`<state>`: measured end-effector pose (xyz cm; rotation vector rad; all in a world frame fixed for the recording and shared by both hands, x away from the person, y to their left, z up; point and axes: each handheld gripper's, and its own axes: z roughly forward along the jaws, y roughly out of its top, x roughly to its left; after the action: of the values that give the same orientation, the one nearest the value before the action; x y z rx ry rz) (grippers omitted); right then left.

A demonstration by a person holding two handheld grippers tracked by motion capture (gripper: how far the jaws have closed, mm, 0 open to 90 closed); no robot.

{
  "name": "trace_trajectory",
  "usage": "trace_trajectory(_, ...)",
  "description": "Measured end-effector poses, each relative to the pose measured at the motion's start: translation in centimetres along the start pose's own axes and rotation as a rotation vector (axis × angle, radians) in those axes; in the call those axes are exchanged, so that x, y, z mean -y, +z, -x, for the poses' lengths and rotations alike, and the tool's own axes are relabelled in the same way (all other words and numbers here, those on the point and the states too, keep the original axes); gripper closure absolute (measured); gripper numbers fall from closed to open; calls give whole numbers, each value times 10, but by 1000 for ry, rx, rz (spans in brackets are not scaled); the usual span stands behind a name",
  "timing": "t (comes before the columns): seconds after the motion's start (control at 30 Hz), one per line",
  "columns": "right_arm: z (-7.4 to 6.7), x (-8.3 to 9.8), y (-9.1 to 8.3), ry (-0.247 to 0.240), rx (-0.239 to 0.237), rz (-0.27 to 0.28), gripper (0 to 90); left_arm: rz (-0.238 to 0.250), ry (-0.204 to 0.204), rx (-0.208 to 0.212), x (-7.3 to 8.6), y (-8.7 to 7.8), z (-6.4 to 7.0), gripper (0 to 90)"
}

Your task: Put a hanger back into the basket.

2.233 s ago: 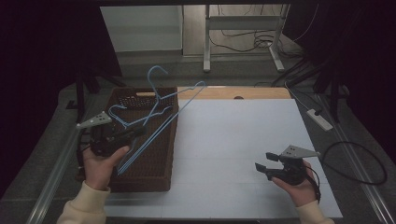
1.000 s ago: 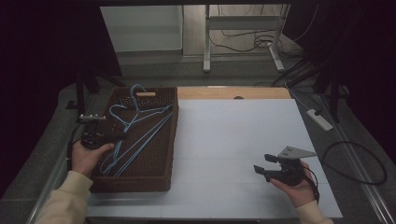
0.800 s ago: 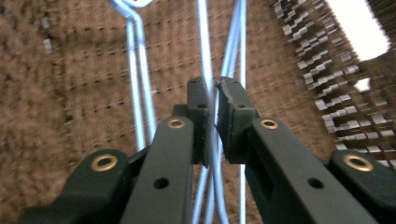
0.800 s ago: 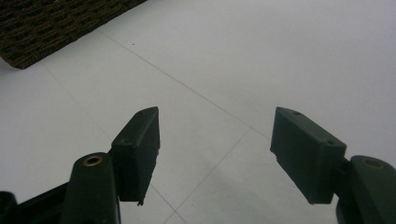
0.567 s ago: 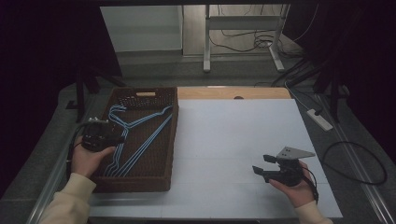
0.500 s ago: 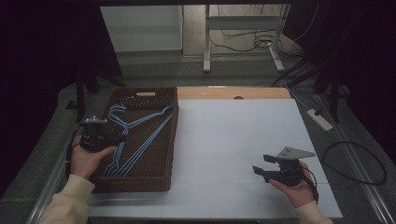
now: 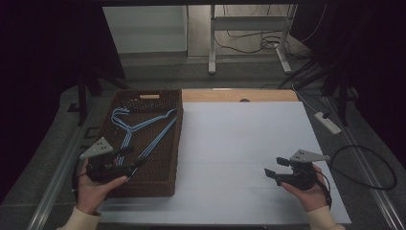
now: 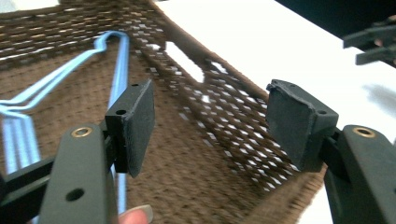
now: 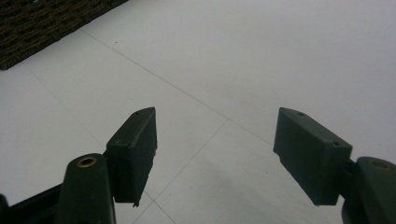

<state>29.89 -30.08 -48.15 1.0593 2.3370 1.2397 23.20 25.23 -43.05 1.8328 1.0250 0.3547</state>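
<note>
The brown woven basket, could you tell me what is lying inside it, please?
Inside the brown woven basket lie light blue wire hangers, overlapping so their count is unclear. The left gripper covers their lower ends.

- I am working in what looks like a lab or test room, dim outside the lit work area
- My bench (image 7: pixel 249 143) carries a plain white sheet, with metal rails along its sides
- Loose cables (image 7: pixel 249 40) lie on the grey floor behind it, around a metal table frame (image 7: pixel 249 19)
- A white power strip (image 7: pixel 327 122) lies on the floor at the right
- A cable (image 7: pixel 364 167) trails from my hand-held gripper (image 7: pixel 275 173)
</note>
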Motion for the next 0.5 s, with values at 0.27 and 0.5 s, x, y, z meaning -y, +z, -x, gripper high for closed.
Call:
trace_trajectory(0.27,4,-1,-6,14,13,17,307,14,39,17,14,10,18,336)
trace_trajectory(0.5,3,-2,-7,9,11,17,307,14,34,9,18,13,18,329)
